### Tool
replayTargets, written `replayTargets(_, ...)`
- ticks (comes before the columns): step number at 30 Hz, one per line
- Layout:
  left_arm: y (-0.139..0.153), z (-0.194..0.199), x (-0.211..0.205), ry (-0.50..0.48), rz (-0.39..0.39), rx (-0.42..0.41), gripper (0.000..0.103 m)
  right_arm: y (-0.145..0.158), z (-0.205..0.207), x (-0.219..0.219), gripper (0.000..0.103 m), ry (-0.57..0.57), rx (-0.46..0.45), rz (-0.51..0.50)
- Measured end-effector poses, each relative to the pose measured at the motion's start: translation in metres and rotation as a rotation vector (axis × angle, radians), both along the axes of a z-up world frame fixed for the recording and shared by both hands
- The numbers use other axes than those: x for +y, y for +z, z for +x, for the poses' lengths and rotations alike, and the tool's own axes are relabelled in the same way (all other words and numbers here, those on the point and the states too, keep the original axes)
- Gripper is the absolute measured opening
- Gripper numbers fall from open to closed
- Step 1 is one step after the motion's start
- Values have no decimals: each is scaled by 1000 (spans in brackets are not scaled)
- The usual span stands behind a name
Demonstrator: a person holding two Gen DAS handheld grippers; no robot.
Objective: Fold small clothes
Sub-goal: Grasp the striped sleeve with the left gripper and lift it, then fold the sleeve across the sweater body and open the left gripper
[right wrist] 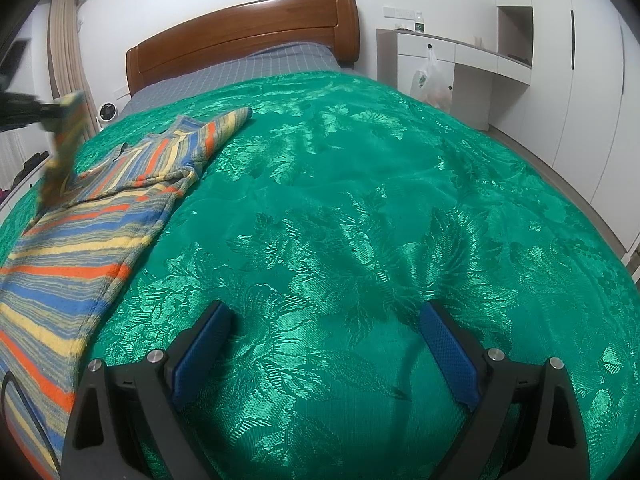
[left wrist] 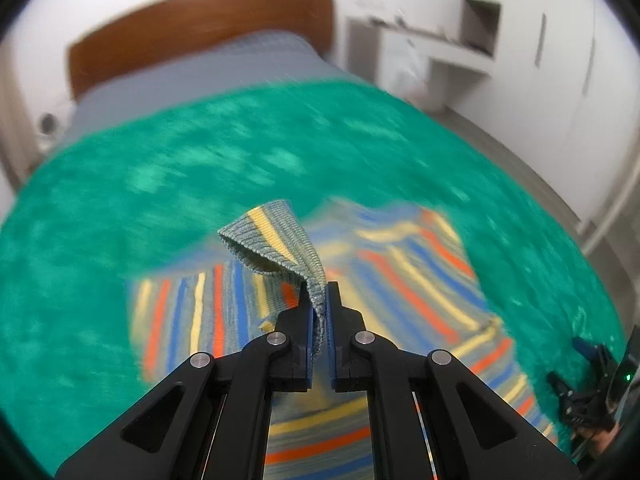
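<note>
Pinching the ribbed cuff (left wrist: 276, 240) of the striped sweater (right wrist: 92, 216) between its blue pads, the left claw (left wrist: 319, 312) held that sleeve end lifted above the garment, which lay spread on the green bedspread (right wrist: 360, 208) toward the left side of the bed. The right claw (right wrist: 326, 344) was spread wide with nothing between its fingers, hovering over bare bedspread just beside the sweater's hem. To do the sleeve fold well, I judged the cuff should be carried across the chest and laid flat, the sleeve straight along the body, before the pads let go. The free right claw could usefully press the sweater's near edge so the body did not drag or bunch.
</note>
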State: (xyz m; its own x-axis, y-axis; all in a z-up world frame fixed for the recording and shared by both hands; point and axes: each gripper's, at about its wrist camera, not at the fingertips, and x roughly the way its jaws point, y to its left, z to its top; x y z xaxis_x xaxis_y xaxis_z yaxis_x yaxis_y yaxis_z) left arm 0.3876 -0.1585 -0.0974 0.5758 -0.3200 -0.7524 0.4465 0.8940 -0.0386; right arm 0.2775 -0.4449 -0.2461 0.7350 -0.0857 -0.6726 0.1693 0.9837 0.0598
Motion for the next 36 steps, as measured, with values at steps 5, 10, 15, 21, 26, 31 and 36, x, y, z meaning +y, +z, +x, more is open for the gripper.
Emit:
replayTargets(5,-56,-19,-35,-7,26,164,28,0,0,0,96,2,-1,1)
replayTargets(10,-28,-44,43,14,-13,75,70,-1,2,-1,96,6,-2,4)
replayTargets(15,-36,-6,140,133,3,135,72,-1,2,0,97,8,0,1)
replayTargets(21,-76,38,152,142,-124,320,68,-1,3,1,97,7,3,-7)
replayTargets(26,-86,35,134,158,-47,299,6,-1,4,1,97,8,3,-8)
replayTargets(31,-93,34,172,274,-112,297,6,-1,4,1,97,8,3,-8)
replayTargets(36,-83,32,183,303,-166,277,38,-1,4,1,97,8,3,-8)
